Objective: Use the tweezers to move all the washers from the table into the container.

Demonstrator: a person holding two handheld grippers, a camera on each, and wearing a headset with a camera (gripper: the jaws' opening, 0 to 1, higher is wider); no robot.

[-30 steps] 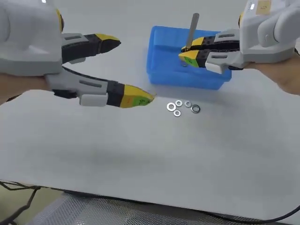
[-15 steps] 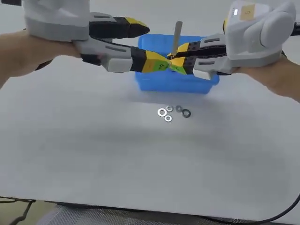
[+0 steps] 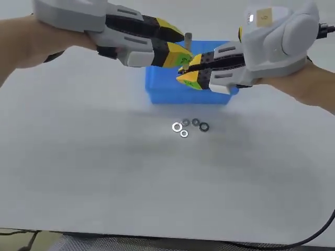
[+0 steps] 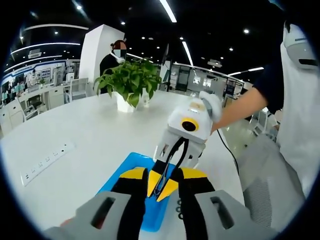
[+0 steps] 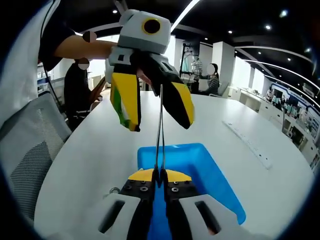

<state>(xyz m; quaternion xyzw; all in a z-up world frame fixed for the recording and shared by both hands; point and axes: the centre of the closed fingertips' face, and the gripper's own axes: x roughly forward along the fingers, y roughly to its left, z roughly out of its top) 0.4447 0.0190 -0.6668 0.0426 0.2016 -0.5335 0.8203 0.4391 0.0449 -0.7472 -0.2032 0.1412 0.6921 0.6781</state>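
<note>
Slim metal tweezers stand up from my right gripper, which is shut on their lower part. My left gripper faces it, open, one jaw on each side of the tweezers' upper end. In the head view both grippers meet above the blue container: the left gripper from the upper left, the right gripper from the right. Several small metal washers lie in a cluster on the white table just in front of the container. In the left gripper view the tweezers show between my open jaws.
A potted plant stands at the table's far end and a power strip lies along its left side. A mesh chair stands beside the table. People stand in the background. A cable hangs by the near edge.
My left gripper has swung right from over the bare table to the tweezers above the container, still open. The right gripper with the tweezers has shifted slightly left.
</note>
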